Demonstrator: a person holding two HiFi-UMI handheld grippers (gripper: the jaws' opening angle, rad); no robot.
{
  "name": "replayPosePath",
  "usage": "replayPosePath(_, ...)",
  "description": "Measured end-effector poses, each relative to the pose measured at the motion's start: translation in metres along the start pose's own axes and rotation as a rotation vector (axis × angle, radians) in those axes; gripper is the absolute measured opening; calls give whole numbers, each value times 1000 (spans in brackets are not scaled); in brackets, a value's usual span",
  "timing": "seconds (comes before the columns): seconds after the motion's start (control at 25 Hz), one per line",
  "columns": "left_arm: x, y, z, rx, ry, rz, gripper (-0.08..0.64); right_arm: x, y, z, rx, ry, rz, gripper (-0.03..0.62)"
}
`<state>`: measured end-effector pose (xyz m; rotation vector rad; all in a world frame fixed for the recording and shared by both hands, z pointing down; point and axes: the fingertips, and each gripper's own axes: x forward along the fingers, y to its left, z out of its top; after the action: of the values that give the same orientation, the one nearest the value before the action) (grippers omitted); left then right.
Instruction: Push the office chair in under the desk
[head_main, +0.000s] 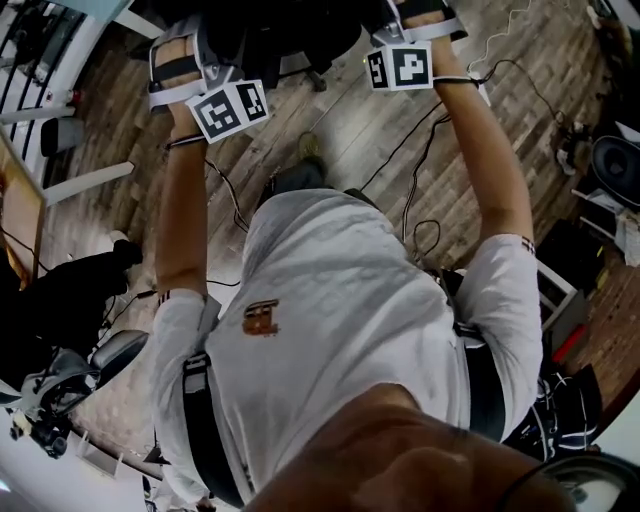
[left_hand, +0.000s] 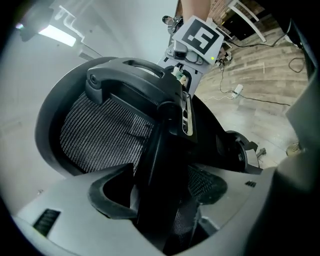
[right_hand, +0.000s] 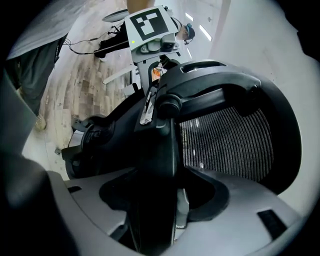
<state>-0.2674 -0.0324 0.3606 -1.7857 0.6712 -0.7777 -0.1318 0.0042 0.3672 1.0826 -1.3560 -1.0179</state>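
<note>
Left gripper (left_hand: 161, 212) shut tight on the back rim of the office chair (left_hand: 100, 131), right gripper (right_hand: 150, 210) clamped on the opposite rim, chair upright on wood floor (head_main: 350, 120) ahead; grip stage looks done, and next calls for an even forward push, though no desk can be identified.

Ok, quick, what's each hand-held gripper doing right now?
Left hand-held gripper: closed on the chair back.
Right hand-held gripper: closed on the chair back too.
</note>
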Motion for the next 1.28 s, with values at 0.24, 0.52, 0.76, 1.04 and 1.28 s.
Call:
replayPosePath(0.24,64,19,-9,-13,6,2,333,59,-20,-33,6,-17,-12,262)
replayPosePath(0.52,120,29,-5,-36,5,-11,333,108,-32,-71,-1,-40,3,262)
replayPosePath(0.76,188,36,13,-45,24,-12,333,155,-44,-129,-2,-88,1,262)
replayPosePath(1.04,272,43,40,-55,90,7,333,209,-58,-202,-1,-146,-12,262)
replayPosePath(1.28,343,52,59,-79,147,19,333,259,-74,-261,-15,-232,-16,262)
